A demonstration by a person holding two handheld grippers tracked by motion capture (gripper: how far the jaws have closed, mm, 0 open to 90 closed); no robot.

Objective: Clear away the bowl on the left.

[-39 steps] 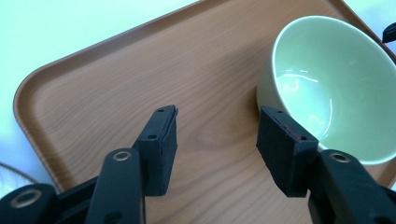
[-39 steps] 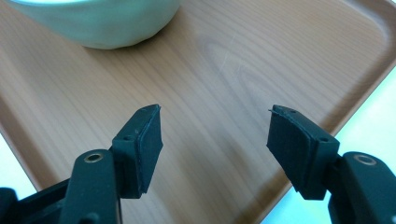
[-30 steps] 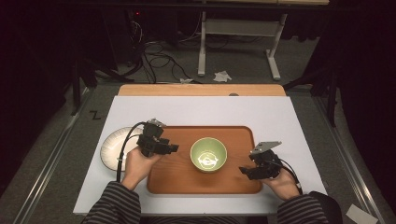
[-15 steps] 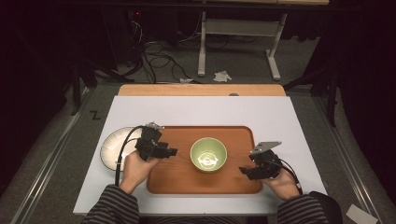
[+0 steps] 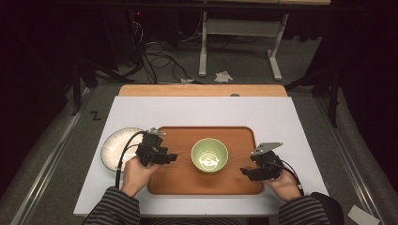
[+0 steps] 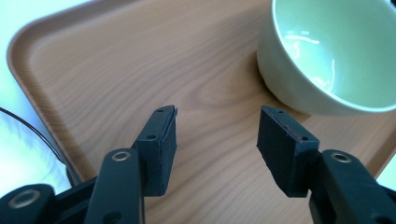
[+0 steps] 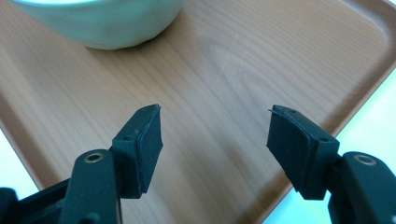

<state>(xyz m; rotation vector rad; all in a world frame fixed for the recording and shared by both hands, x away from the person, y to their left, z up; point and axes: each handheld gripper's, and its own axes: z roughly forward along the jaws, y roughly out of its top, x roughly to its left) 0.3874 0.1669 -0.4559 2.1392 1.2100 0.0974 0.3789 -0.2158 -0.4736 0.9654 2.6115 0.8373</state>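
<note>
1. My left gripper [image 5: 170, 157] hovers over the left part of the wooden tray [image 5: 178, 180], pointing toward the green bowl [image 5: 209, 155]. Jaws released, gap wide, nothing between them.
2. In the left gripper view, the left gripper [image 6: 215, 135] has bare wood grain under and between the jaws. The green bowl [image 6: 327, 56] sits up and to the right of the right-hand jaw, near but not touching.
3. My right gripper [image 5: 245, 171] is at the tray's right front, jaws aimed in toward the bowl. Also released, nothing held.
4. In the right gripper view, the right gripper [image 7: 215, 133] is over the wooden tray [image 7: 233, 60]. The right-hand jaw sits about over the tray's raised edge, with white table surface beyond it. The green bowl [image 7: 107, 21] is at top left, apart from the jaws.
5. The bowl stands upright, roughly tray centre, between the two grippers. Inside is glossy with glare; I can't tell whether anything is in it.
6. The tray lies flat on the white table top [image 5: 202, 112], long side facing me.
7. A white plate [image 5: 112, 147] sits on the table just off the tray's left edge. The left gripper's black cable crosses over it.
8. Both hands grip the handles from the near edge, in striped sleeves [image 5: 112, 211].
</note>
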